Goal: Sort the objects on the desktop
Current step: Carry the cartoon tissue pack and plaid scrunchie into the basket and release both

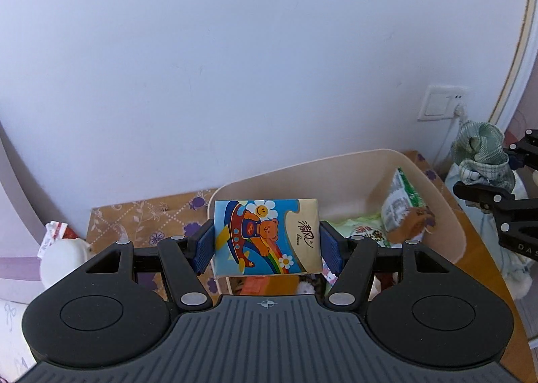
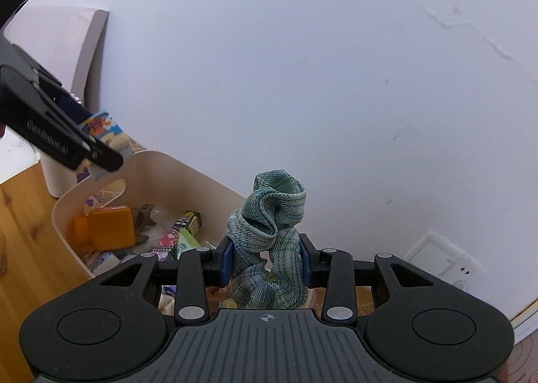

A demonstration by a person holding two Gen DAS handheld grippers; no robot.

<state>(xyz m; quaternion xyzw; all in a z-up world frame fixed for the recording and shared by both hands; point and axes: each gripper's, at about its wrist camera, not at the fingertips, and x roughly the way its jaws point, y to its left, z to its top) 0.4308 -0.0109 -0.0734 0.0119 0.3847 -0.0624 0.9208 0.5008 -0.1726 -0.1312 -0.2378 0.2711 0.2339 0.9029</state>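
Note:
My left gripper is shut on a tissue pack printed with a cartoon bear and rainbow, held upright above the near end of a cream bin. My right gripper is shut on a green plaid cloth, bunched and sticking up between the pads, just right of the bin. The cloth also shows in the left wrist view, and the tissue pack in the right wrist view. The bin holds snack packets and an orange box.
The bin stands on a wooden desk with a floral brown mat against a white wall. A wall socket with a plugged cable is at the right. A white soft object lies left of the mat.

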